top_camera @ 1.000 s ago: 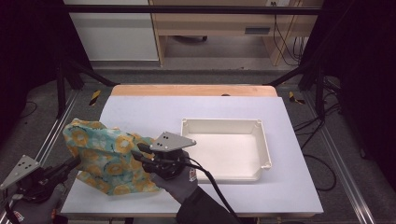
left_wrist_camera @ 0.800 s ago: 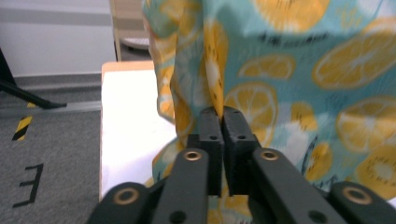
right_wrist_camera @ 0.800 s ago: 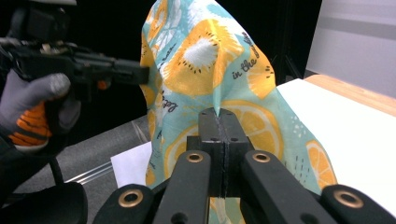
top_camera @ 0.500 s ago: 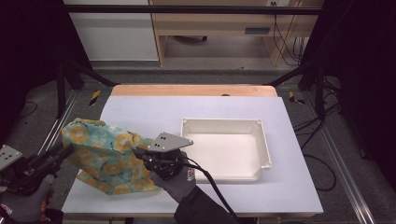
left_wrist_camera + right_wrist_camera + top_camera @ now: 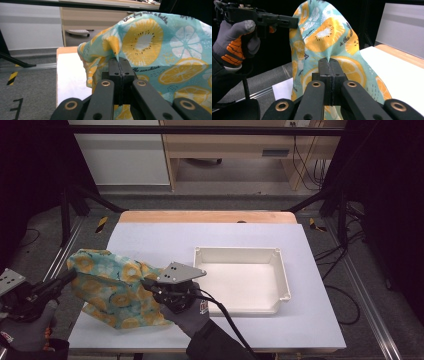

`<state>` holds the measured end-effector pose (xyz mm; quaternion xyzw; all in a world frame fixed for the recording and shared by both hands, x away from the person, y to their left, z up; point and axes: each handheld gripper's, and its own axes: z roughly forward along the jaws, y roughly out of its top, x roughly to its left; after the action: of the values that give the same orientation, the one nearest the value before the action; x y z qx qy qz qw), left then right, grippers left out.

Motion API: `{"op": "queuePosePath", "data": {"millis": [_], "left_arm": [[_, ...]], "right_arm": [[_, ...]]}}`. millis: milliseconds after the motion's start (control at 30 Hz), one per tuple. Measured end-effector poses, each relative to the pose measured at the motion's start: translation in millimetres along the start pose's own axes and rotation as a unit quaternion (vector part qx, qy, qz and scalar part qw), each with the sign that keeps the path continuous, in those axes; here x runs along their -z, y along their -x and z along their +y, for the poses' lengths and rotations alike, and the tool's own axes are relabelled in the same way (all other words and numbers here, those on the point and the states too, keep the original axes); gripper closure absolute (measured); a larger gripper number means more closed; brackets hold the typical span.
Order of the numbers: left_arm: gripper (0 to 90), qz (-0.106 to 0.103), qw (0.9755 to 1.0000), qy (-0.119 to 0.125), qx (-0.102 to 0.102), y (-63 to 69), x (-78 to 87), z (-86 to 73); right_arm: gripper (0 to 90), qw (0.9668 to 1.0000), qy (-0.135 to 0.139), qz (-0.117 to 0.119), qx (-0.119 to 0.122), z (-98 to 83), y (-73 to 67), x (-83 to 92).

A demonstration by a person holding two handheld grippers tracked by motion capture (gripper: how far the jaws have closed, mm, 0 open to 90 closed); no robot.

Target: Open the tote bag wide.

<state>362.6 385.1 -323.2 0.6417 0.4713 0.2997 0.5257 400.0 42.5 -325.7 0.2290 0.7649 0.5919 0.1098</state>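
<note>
Cloth (image 5: pixel 112 287) pinched at two edges, left gripper (image 5: pixel 119 62) and right gripper (image 5: pixel 329 62) jaws both clenched on it, lifted partly off bench (image 5: pixel 165 237); tray (image 5: pixel 240 280) beyond right jaws empty, placing undone.

The left gripper (image 5: pixel 70 276) has risen a little at the table's left edge, lifting the corner of the fruit-print cloth (image 5: pixel 112 287) it pinches. Its jaws opened briefly and have just closed again on the fabric, whose left side now stands higher.

Bare table (image 5: pixel 150 237) beyond tray (image 5: pixel 285 290)
</note>
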Motion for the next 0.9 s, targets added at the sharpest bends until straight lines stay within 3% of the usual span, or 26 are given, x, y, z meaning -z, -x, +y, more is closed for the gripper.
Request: {"op": "queuePosePath", "data": {"millis": [233, 367, 500, 633, 900], "left_arm": [[90.0, -0.010, 0.9998, 0.015, -0.011, 8.9, 18.9, -8.6], [90.0, -0.014, 0.9997, 0.009, -0.017, 12.6, 21.4, -16.4], [90.0, -0.010, 0.9996, -0.014, -0.024, 14.3, 17.3, -28.3], [90.0, -0.014, 0.9993, -0.030, -0.015, 12.3, 8.7, -36.1], [90.0, -0.015, 0.9992, -0.037, -0.010, 10.5, 2.5, -41.0]], "right_arm": [[90.0, 0.9997, 0.016, 0.008, 0.015, 3.7, -11.4, 14.6], [90.0, 0.9998, 0.014, 0.012, 0.012, -2.5, -14.3, 17.5], [90.0, 0.9999, 0.002, 0.015, -0.001, -14.8, -11.6, 13.9], [90.0, 0.9997, -0.016, 0.014, -0.013, -27.0, -7.4, 3.4], [89.4, 0.9991, -0.034, 0.006, -0.022, -35.5, -0.7, -7.3]]}}
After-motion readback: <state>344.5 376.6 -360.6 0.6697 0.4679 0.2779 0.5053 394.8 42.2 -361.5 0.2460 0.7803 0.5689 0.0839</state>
